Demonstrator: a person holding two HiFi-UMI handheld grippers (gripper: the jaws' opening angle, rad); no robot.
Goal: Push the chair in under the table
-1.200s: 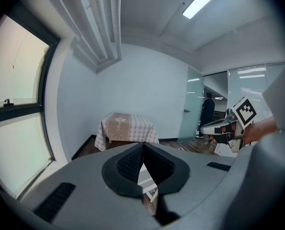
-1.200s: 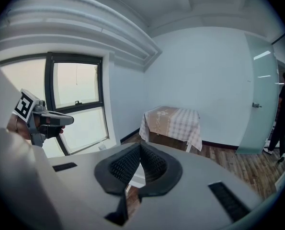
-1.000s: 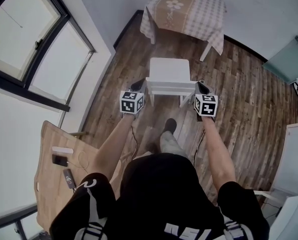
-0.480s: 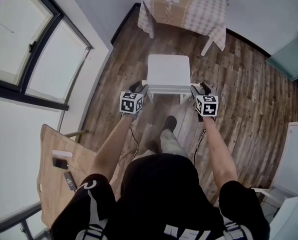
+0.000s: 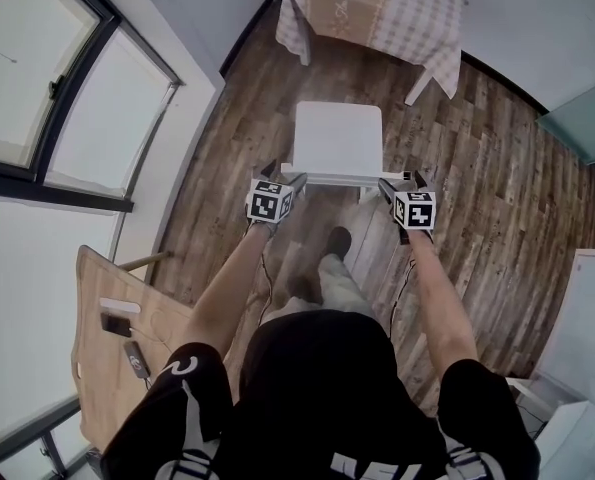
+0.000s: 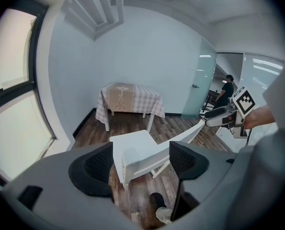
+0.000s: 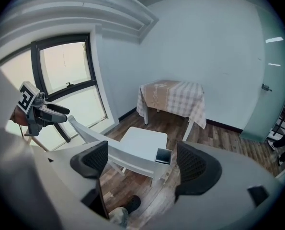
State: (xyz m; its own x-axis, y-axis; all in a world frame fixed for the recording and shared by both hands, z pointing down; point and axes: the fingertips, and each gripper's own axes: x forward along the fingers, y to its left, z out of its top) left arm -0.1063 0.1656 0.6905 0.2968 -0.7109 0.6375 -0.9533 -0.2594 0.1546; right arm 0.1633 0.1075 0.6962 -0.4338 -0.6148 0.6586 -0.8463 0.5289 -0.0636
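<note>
Head view shows the white chair (image 5: 339, 140) standing near the checked table (image 5: 377, 8), not yet under it. The left gripper (image 5: 283, 177) and right gripper (image 5: 404, 181) have just been opening. Each has a chair-back corner between its wide jaws, not squeezed.

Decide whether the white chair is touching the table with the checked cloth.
Apart. The head view shows a strip of bare wooden floor between the far edge of the chair and the hanging cloth of the table.

Black T-shirt (image 5: 317, 378), white print, dark shoe (image 5: 339, 240)
</note>
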